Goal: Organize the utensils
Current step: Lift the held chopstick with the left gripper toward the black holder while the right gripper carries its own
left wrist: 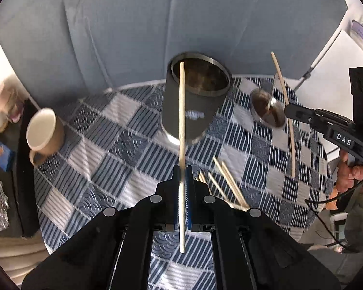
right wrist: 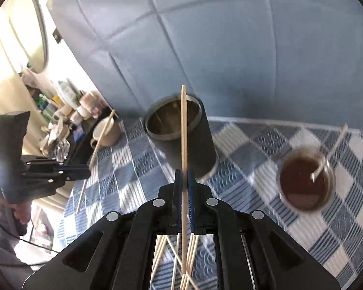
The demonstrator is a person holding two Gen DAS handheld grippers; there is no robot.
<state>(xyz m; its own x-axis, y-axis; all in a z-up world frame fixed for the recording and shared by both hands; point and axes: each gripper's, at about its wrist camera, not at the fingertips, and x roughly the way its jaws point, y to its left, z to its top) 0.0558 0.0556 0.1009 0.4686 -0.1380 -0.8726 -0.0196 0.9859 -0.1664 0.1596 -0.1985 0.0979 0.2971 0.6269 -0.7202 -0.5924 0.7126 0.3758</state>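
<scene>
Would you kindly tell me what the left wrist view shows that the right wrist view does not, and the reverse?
Only the left wrist view shows the right gripper from outside, shut on a chopstick. Only the right wrist view shows the left gripper from outside, plus an oval mirror. Both show the dark cylindrical holder, the tan mug, the small metal cup with its spoon, the loose chopsticks and the checked cloth.

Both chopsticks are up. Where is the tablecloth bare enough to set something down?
Bare checked tablecloth lies between the beige mug and the tall dark canister, and toward the near left edge. It is crowded right of centre: loose chopsticks lie near the small metal cup holding a spoon.
</scene>
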